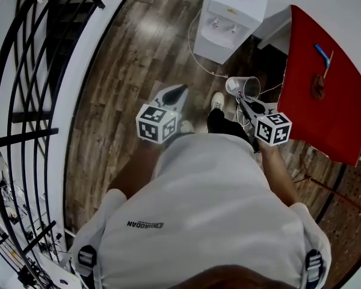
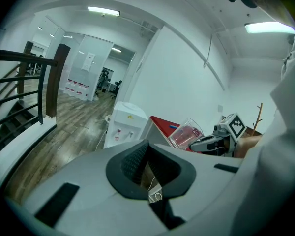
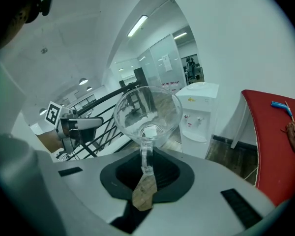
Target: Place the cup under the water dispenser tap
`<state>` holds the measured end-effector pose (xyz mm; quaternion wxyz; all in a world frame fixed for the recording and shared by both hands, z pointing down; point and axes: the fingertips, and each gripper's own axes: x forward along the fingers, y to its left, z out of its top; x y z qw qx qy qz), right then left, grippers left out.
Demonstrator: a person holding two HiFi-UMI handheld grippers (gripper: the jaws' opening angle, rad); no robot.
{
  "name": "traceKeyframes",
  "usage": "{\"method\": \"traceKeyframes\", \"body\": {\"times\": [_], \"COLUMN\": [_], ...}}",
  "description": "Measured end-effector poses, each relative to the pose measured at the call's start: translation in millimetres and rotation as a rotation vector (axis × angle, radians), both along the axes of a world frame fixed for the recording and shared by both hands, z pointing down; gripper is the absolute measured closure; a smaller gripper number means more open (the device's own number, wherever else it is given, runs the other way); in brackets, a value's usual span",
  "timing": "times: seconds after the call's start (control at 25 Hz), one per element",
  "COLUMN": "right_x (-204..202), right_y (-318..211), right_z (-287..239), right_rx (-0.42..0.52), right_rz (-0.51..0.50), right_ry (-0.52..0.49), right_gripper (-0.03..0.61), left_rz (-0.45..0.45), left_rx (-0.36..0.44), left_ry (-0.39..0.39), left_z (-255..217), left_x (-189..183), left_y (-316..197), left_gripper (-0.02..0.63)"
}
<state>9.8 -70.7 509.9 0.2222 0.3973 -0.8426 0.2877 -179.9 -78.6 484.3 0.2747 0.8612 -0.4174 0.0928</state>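
A clear glass cup (image 1: 243,87) with a handle hangs in the air, tipped on its side with its mouth pointing forward. My right gripper (image 1: 245,104) is shut on that handle; in the right gripper view the cup (image 3: 147,114) fills the space just ahead of the jaws (image 3: 146,168). The white water dispenser (image 1: 231,17) stands on the wooden floor ahead and slightly left of the cup, its two taps (image 1: 224,26) facing me. My left gripper (image 1: 175,94) is held level at the left, shut with nothing in it. From it I see the dispenser (image 2: 124,127) and the cup (image 2: 185,134).
A red table (image 1: 343,119) stands at the right with a blue item (image 1: 322,55) and a small brown thing (image 1: 317,86) on it. A black stair railing (image 1: 30,71) runs along the left. A thin cable (image 1: 204,65) trails on the floor by the dispenser.
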Motion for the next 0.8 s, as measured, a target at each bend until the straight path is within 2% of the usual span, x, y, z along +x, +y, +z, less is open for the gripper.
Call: {"method": "traceKeyframes", "body": {"times": [0.2,0.44,0.8], "right_x": [-7.1,-5.6,-1.1], "right_y": [-8.6,-26.9,-78.2], "right_z": [4.3,23.8,45.3], "right_rx": [0.008,0.012,-0.016], "right_rz": [-0.028,-0.083,-0.085], "right_ry": [0.019,0.099,0.083], "right_gripper": [0.534,0.534,0.534], "left_rz": [-0.034,-0.049,-0.021], "left_rx": [-0.019,-0.032,-0.062], "left_ry": [-0.003,-0.023,-0.077], "left_z": [9.6,9.5,22.5], "left_x": [-11.7,-13.4,-1.1], "left_y": [3.1,-2.1,-40.8], "left_gripper": [0.617,0.617,0.617]}}
